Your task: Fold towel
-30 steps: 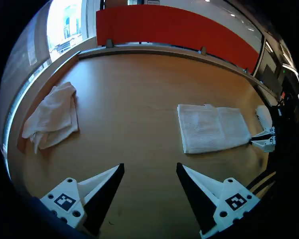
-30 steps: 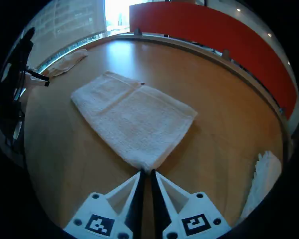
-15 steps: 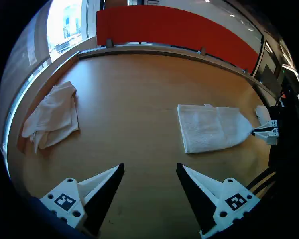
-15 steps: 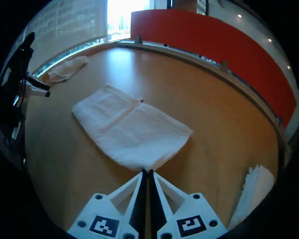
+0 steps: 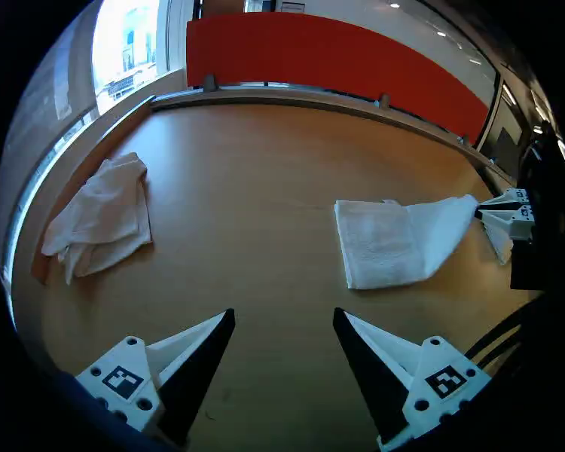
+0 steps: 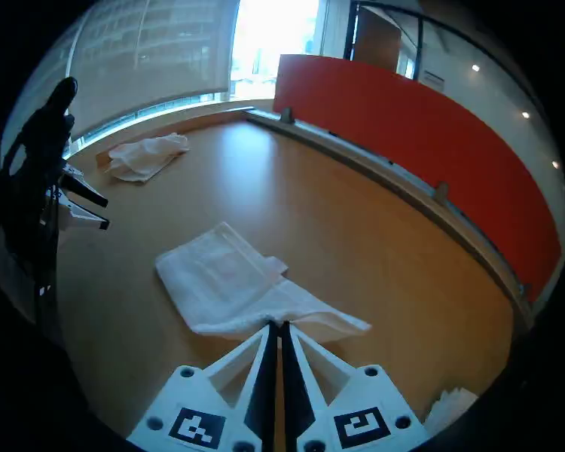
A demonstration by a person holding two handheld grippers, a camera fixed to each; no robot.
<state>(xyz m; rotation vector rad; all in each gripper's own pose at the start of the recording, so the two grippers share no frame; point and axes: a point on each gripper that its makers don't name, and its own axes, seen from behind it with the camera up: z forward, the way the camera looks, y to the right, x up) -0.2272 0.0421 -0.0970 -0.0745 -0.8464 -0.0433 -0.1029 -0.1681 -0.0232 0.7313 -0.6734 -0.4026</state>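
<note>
right claw [image 6: 280, 331] pinching towel [image 6: 215, 279], crumpled towel [image 6: 143, 156] beyond

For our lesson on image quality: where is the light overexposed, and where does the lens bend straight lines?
Left gripper view: the window is blown out white, and the red panel bows. Right gripper view: the window glares, with a pale sheen on the table beneath it.

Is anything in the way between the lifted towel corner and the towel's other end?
Nothing visible. The right gripper holds a corner of the towel raised; its flat part is bare. The crumpled cloth lies far off.
</note>
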